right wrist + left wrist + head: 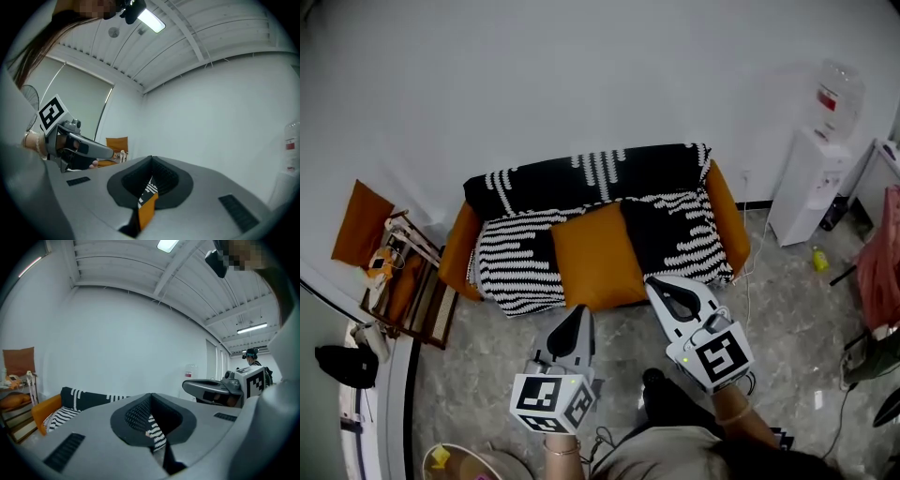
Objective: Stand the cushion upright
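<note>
- Head view: the flat, square orange fabric cushion (598, 255) lies face-up mid-seat on the orange sofa (727, 220), on the sofa's black-and-white striped throw (520, 262). My left gripper (582, 311) and right gripper (653, 282) hover at the sofa's front edge.
- Left gripper view: my jaws are clenched tight, nothing in them.
- Right gripper view: same deal, pinched together and empty.

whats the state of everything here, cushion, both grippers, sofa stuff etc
cushion: lying flat on the sofa seat, not yet upright
left gripper: jaws shut, empty
right gripper: jaws shut, empty
throw: draped over the sofa's back and seat
water dispenser: upright, bottle on top
</note>
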Tool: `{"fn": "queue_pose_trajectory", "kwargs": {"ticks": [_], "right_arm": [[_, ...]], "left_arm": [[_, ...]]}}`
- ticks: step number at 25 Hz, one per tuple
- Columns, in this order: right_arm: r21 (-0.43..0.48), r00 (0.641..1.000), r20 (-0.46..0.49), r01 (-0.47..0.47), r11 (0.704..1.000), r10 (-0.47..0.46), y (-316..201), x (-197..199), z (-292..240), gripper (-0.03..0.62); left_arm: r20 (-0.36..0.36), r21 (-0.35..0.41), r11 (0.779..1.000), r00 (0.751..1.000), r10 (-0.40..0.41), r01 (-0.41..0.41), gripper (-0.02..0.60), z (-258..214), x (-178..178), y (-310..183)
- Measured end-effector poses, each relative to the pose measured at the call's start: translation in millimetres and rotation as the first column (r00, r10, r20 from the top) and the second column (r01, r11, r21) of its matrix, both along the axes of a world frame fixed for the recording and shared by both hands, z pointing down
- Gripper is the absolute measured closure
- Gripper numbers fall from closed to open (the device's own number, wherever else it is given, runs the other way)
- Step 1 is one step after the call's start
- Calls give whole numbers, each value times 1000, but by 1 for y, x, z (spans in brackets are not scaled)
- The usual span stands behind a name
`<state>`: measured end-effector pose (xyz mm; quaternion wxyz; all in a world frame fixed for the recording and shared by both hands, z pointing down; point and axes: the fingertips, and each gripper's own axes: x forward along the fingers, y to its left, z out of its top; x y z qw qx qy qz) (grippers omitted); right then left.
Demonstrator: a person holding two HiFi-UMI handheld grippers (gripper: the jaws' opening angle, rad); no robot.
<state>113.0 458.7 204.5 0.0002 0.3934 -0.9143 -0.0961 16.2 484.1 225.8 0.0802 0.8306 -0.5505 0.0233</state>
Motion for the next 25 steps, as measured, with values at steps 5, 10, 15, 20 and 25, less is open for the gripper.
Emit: {"fn": "queue_pose_trajectory", "kwargs": {"ticks": [5, 10, 15, 20, 25], "right_arm": [[-19, 1000, 22, 14, 1000, -14, -50, 2, 4, 592], [-33, 999, 29, 16, 999, -15, -103, 12, 9, 592], [-39, 999, 14, 40, 998, -39, -145, 16, 21, 589], [-68, 998, 3, 66, 996, -65, -180, 13, 34, 580], [-93, 996, -6, 88, 992, -89, -205, 7, 48, 579]], "left_arm": [[-17, 0, 1000, 1000, -8, 8, 561, 4, -1, -49], [-31, -2, 1000, 999, -25, 25, 561, 8, 1, -98], [-48, -9, 999, 998, -38, 38, 560, 18, 1, -134], [-46, -26, 998, 998, -51, 50, 560, 31, -3, -161], [-73, -50, 996, 994, -79, 75, 558, 48, -17, -179]]}}
